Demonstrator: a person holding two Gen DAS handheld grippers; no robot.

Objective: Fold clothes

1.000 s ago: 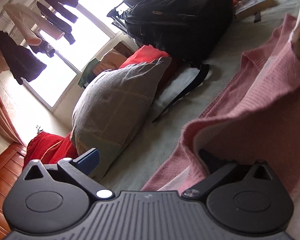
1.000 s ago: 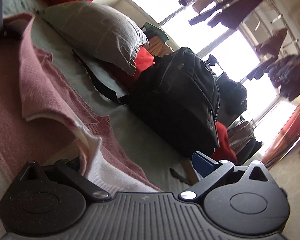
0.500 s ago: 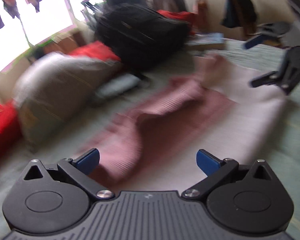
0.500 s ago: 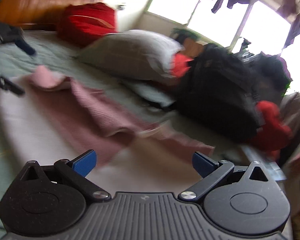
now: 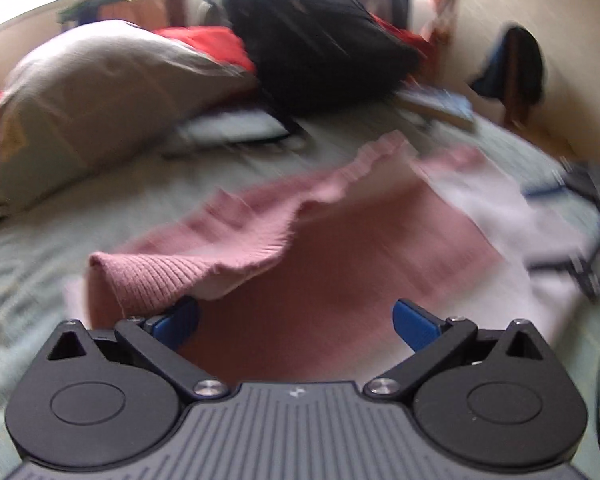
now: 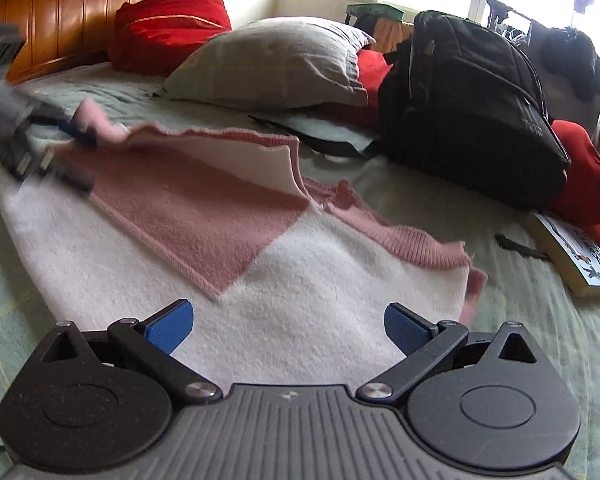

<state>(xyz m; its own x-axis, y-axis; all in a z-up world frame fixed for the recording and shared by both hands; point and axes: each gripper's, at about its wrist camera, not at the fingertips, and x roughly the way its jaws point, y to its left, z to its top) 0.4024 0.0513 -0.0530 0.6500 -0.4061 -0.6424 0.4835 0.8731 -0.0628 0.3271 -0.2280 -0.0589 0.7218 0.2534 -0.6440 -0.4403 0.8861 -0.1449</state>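
A pink and white knit sweater (image 6: 204,200) lies spread on the green bedspread (image 6: 480,216), with a pink panel folded over its white part. My right gripper (image 6: 288,326) hovers open above the white near edge and holds nothing. In the left wrist view the sweater (image 5: 360,248) is blurred. A ribbed pink fold (image 5: 172,276) rests against the left fingertip of my open left gripper (image 5: 296,320). Each gripper shows blurred in the other's view: the left gripper (image 6: 16,136) at the sweater's far corner, the right gripper (image 5: 588,232) at the right edge.
A grey pillow (image 6: 276,64), a black backpack (image 6: 468,108) and red cushions (image 6: 168,28) line the far side of the bed. A book (image 6: 576,256) lies at the right. A wooden headboard (image 6: 60,12) stands at the back left.
Both grippers were shut on the sweater's edge a second ago. They have since opened, let go and pulled back, and the sweater lies folded over on the bed.
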